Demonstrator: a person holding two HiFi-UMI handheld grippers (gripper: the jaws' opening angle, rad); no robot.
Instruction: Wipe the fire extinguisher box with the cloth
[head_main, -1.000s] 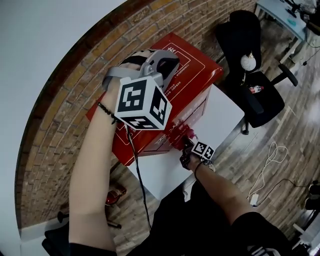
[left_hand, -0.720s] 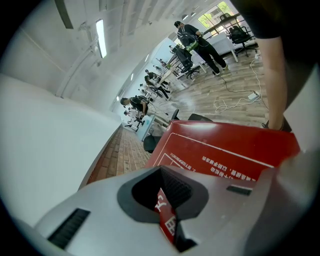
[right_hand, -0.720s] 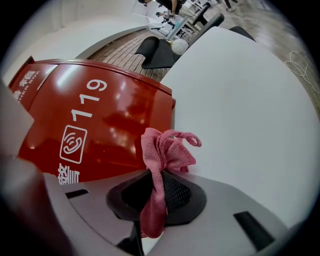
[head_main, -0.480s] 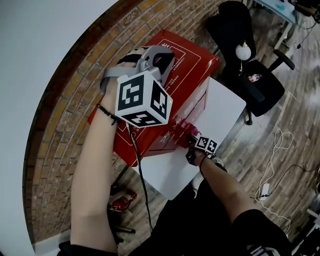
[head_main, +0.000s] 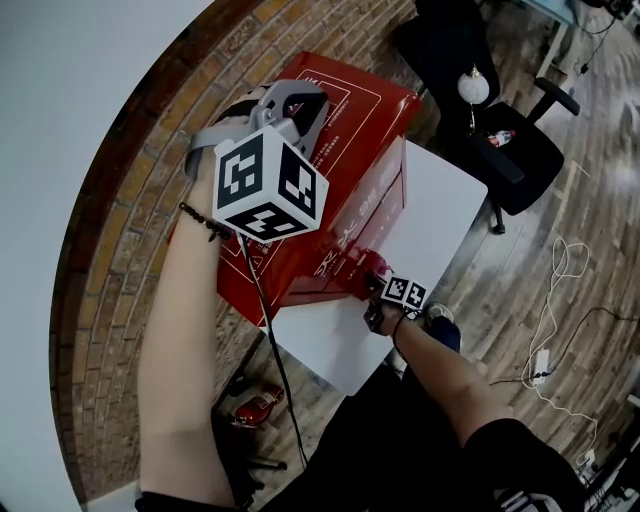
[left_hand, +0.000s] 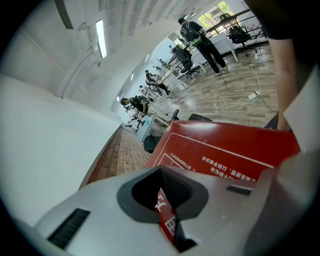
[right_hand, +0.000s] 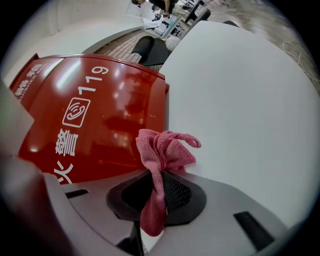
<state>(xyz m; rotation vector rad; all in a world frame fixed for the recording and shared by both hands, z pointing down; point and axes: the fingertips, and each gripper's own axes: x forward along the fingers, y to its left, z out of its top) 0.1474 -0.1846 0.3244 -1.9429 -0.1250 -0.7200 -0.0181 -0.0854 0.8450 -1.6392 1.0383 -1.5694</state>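
Observation:
The red fire extinguisher box stands against the brick wall. Its top fills the left gripper view, and its front with white "119" print shows in the right gripper view. My left gripper rests over the box's top, jaws shut with nothing between them. Low at the box's front, my right gripper is shut on a pink cloth. The bunched cloth sticks out past the jaws and touches the front near its right edge.
A white flat surface lies beside and below the box. A black office chair stands behind it. Cables trail over the wooden floor at right. A small red object lies on the floor by the brick wall.
My right gripper has slid a little lower along the box's front with the cloth. The left gripper has stayed on the box's top. The head view has shifted slightly.

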